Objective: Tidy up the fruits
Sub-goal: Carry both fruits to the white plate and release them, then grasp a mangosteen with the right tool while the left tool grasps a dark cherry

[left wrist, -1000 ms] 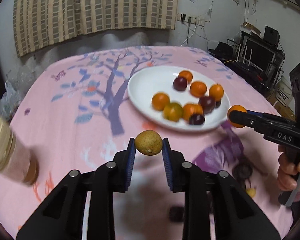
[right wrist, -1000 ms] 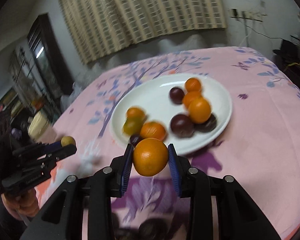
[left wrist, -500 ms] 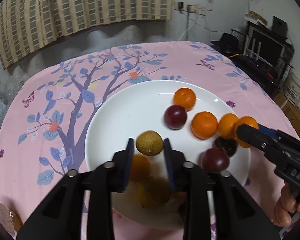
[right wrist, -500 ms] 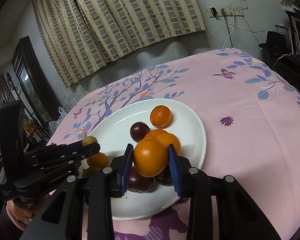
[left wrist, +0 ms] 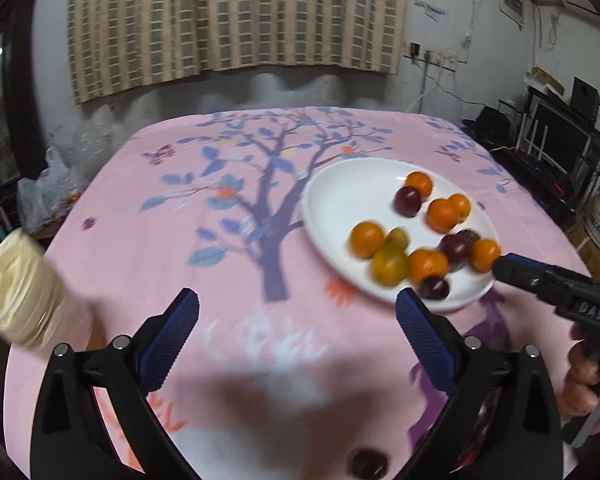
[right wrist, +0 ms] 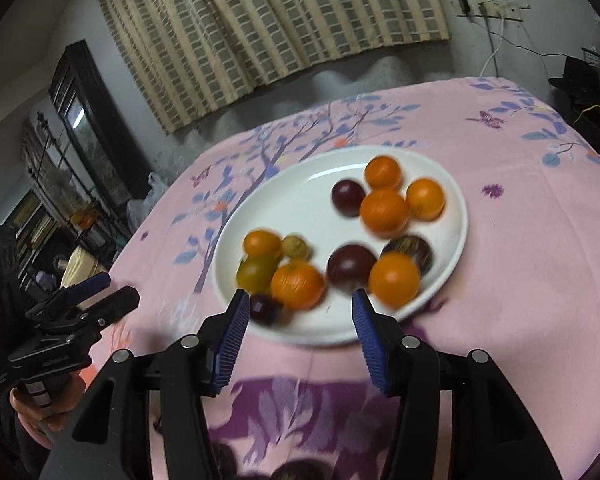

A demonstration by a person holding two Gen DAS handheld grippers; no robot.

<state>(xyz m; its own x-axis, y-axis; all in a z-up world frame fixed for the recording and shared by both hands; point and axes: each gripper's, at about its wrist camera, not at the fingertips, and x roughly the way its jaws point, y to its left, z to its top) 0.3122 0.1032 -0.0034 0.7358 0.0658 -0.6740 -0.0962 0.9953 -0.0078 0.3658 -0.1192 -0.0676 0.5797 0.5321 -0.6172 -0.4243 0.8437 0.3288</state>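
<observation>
The fruit on the plate (right wrist: 300, 332) is smeared by motion in both views, worst at the near rim. A small dark fruit (right wrist: 265, 307) at 7 o'clock on the plate is partly hidden behind a pad of the right gripper (right wrist: 296, 340). In the left view, the right gripper's tip (left wrist: 512, 270) covers the edge of an orange (left wrist: 485, 255) at 4 o'clock. A dark round fruit (left wrist: 368, 465) shows low in that view; its kind cannot be told. A jar (left wrist: 24, 300) at 9 o'clock is blurred. Dark fruits (right wrist: 296, 472) at 6 o'clock of the right view are cut off.
</observation>
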